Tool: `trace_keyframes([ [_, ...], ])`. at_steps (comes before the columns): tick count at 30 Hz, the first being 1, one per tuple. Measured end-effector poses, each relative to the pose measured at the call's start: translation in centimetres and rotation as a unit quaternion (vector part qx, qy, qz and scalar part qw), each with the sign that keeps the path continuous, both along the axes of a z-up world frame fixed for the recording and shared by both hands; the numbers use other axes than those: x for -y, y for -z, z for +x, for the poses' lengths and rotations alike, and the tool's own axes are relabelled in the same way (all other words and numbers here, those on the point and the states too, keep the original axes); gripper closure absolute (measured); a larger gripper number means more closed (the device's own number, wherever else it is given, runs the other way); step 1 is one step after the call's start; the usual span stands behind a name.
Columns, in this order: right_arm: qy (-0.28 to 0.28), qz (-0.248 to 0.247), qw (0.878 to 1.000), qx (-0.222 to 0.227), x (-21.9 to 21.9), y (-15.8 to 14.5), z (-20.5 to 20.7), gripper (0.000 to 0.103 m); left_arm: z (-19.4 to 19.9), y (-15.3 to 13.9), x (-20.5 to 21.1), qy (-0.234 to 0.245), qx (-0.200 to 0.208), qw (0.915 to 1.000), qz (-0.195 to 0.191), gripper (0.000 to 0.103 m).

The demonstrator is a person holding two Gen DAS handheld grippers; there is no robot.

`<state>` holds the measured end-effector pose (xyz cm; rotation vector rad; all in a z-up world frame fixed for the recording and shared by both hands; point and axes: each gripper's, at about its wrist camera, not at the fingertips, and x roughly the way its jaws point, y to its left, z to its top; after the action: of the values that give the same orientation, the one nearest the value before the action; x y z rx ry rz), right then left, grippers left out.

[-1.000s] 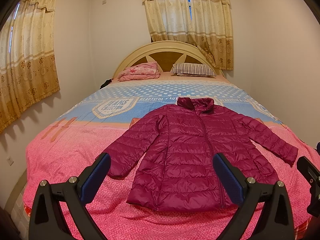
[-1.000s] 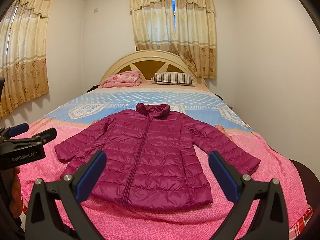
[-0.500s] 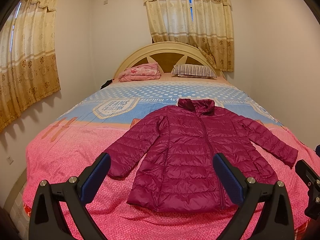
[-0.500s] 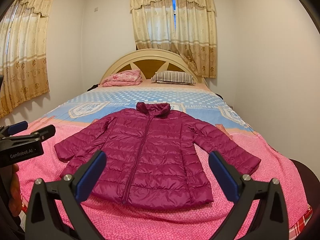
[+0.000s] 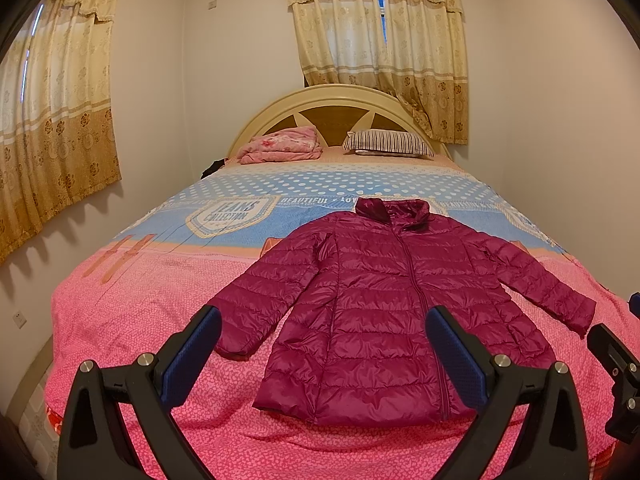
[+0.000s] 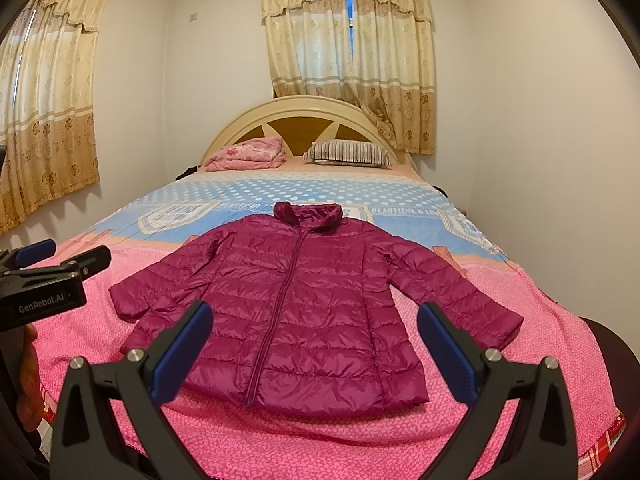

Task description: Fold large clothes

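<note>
Little has shifted: both tools, left point(image 5: 323, 344) and right point(image 6: 315, 336), stay spread above the glossy quilted magenta jacket point(image 5: 400, 300)

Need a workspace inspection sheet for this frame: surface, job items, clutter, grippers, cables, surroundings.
Surface: bed with a pink and blue printed cover, fairly smooth.
Job's things: magenta puffer jacket lying flat, front up, zipped, both sleeves spread outward, collar toward the headboard; not yet folded.
Clutter: folded pink blanket and striped pillow at the head of the bed, apart from the jacket.
Grippers: left gripper open, holding nothing; right gripper open, holding nothing; both short of the jacket hem.
Cables: nothing seen.
Surroundings: white walls, curtains closed behind the headboard.
</note>
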<state>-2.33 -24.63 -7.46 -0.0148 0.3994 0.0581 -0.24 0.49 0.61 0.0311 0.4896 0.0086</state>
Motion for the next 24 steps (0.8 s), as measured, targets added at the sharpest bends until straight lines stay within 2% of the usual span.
trace_keyframes([
  [24,-0.003,0.001,1.000,-0.004,-0.07,0.21,0.01,0.000,-0.02,0.05,-0.02,0.001,0.000,1.0000,-0.001,0.001],
])
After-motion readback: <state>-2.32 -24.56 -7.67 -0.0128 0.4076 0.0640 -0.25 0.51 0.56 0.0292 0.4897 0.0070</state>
